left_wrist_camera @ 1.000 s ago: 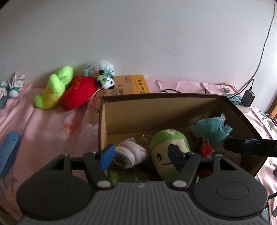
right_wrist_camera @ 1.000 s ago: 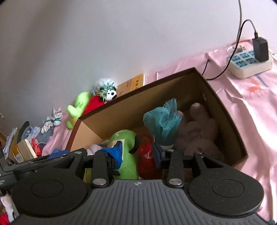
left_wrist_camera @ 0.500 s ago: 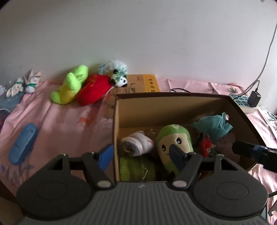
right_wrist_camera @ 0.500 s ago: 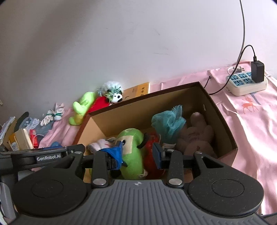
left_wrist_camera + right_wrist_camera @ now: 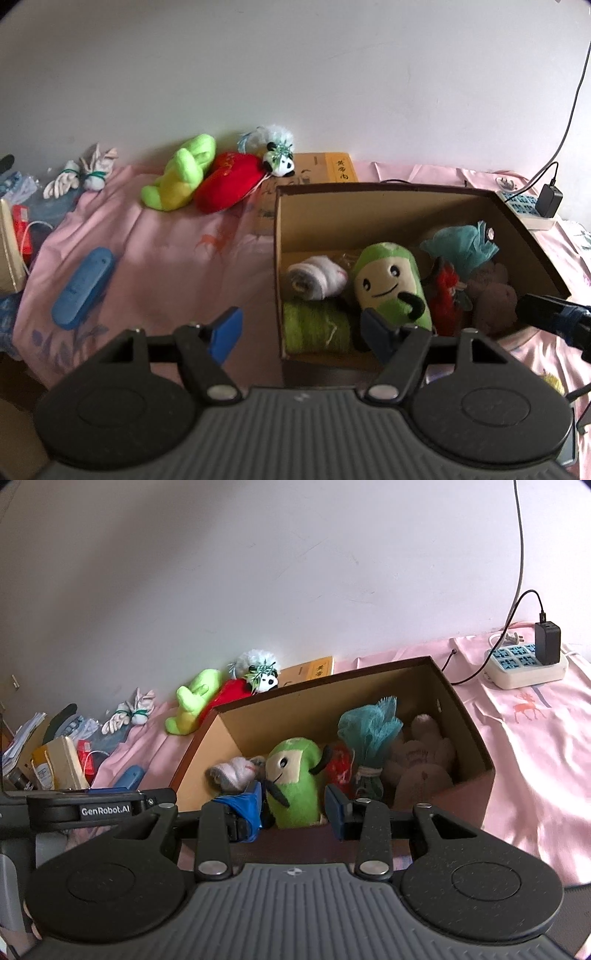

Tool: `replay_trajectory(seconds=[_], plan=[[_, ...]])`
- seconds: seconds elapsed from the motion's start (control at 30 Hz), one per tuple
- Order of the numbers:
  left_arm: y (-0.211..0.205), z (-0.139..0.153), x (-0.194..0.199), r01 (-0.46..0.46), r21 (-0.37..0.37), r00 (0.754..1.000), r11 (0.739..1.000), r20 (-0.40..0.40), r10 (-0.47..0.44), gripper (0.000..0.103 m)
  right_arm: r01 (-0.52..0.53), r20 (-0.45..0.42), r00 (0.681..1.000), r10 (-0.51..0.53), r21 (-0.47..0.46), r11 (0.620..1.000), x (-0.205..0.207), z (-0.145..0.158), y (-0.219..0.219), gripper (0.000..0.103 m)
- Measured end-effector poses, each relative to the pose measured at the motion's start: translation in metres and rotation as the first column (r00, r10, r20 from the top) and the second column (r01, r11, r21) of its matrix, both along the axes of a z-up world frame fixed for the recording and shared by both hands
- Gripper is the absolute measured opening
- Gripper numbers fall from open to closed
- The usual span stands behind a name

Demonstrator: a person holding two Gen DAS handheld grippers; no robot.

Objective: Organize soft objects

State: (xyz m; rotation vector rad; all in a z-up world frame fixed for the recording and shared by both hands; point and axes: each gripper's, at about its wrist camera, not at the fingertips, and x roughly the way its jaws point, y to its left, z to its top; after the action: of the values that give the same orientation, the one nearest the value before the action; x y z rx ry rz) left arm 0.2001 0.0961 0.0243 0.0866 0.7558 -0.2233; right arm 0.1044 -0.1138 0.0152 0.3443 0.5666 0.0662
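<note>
Left claw [image 5: 301, 332] wide and empty near the box [image 5: 384, 192]; right claw [image 5: 295, 808] narrow, empty, before the green toy [image 5: 295, 775]

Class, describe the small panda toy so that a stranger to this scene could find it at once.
Start at the open brown cardboard box on the pink cloth, then look past its far left corner toward the white wall. There the small black-and-white panda plush toy rests against the red plush cushion. Unlike its plain red and lime-green neighbours, it has black ears and eye patches.
</note>
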Motion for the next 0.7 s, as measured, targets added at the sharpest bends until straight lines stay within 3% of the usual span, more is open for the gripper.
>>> replay_trajectory(seconds=[0.53,0.7], plan=[[0.047,-0.015,-0.040,-0.029,-0.026,0.997,0.999,-0.076,0.027,0.073,-0.029,-0.063,0.998,0.030,0.015,0.999,-0.040,-0.024,0.014,0.022],[0.060,-0.027,-0.052,0.001,-0.040,0.995,0.999,-0.098,-0.005,0.073,-0.063,-0.094,0.993,0.065,0.029,0.998,-0.046,-0.033,0.022,0.022]])
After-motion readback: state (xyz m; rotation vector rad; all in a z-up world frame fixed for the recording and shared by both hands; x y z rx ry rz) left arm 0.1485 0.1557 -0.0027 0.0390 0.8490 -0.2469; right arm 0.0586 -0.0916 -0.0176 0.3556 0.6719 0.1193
